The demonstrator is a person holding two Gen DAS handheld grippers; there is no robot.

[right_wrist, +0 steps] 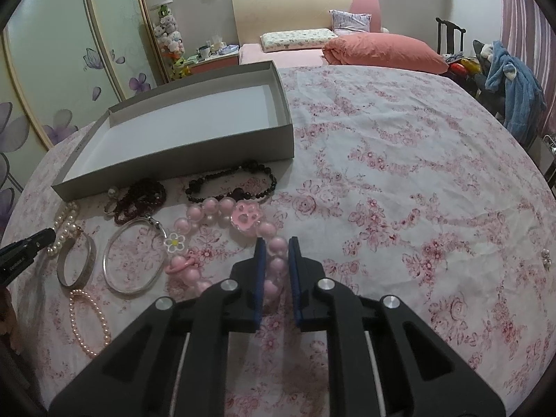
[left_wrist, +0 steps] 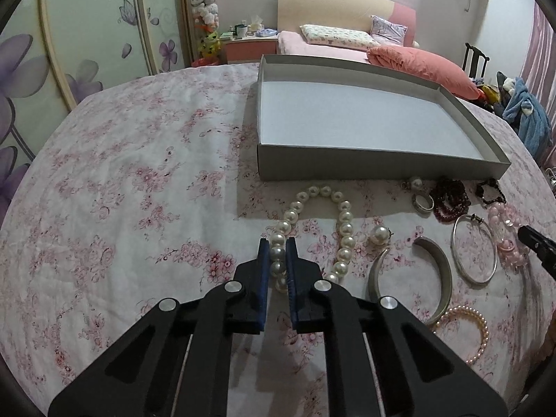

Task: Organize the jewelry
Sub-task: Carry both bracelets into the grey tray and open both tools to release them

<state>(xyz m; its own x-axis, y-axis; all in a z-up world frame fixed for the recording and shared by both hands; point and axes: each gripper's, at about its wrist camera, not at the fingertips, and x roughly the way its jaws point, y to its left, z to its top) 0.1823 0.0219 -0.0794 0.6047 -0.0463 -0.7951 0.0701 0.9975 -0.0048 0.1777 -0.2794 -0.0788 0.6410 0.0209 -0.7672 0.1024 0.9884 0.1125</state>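
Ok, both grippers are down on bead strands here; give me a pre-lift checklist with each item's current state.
1. Left gripper closed on the white pearl necklace: ok, pads press the beads.
2. Right gripper closed on the pink bead strand: ok.
3. Grey box open, nothing inside: ok.
4. Pearl necklace free of the pearl earring and silver cuff: cannot tell, they lie close.
5. Pink strand clear of the thin silver bangle: not ok, its flower charm lies at the bangle's clasp.
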